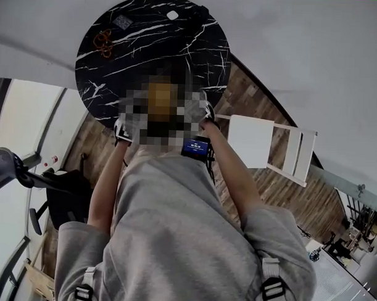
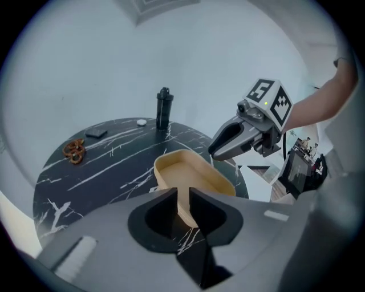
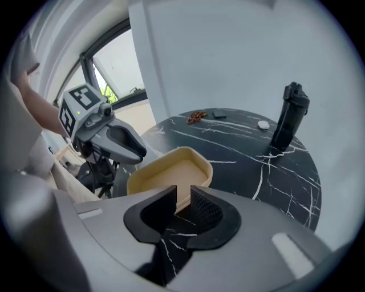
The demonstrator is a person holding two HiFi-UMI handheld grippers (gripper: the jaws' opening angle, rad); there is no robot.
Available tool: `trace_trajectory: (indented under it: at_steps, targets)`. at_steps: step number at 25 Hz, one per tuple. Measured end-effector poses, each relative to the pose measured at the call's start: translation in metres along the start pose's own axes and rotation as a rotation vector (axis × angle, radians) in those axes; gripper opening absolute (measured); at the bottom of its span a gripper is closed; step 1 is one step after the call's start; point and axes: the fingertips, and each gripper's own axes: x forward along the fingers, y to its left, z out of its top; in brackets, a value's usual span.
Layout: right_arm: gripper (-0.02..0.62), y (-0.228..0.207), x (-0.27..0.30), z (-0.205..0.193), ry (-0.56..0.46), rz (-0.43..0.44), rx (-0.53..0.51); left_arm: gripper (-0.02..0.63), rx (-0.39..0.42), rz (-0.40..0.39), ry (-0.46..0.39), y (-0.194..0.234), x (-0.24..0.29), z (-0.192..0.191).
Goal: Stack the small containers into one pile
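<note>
Left gripper view, left to right: round black marble table (image 2: 114,165) against a pale wall, bearing a brown coiled thing (image 2: 74,150), a dark flat piece (image 2: 96,133), a small white piece (image 2: 141,121) and an upright black bottle (image 2: 163,108). Tan container (image 2: 194,174): at the table's near edge, one end wall clamped in my left gripper (image 2: 182,193). My right gripper (image 3: 183,191): jaws closed on its opposite end wall.
</note>
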Motion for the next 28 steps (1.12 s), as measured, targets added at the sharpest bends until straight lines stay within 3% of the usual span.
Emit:
trace_trajectory:
  at_steps: [4, 9, 16, 21, 28]
  targets:
    - [0.086, -0.001, -0.060, 0.045, -0.237, -0.038, 0.089, 0.059, 0.001, 0.040, -0.170, -0.003, -0.044, 0.046]
    - [0.078, 0.018, -0.150, 0.091, -0.438, -0.186, -0.012, 0.041, 0.076, 0.110, -0.424, -0.022, -0.110, 0.119]
    - [0.046, 0.056, -0.230, 0.126, -0.645, -0.375, -0.128, 0.021, 0.215, 0.177, -0.625, -0.054, -0.178, 0.167]
    - [0.044, 0.085, -0.225, 0.133, -0.653, -0.369, -0.170, 0.014, 0.225, 0.162, -0.618, -0.062, -0.181, 0.158]
    - [0.015, 0.091, -0.216, 0.132, -0.650, -0.357, -0.142, 0.011, 0.240, 0.212, -0.644, -0.055, -0.194, 0.152]
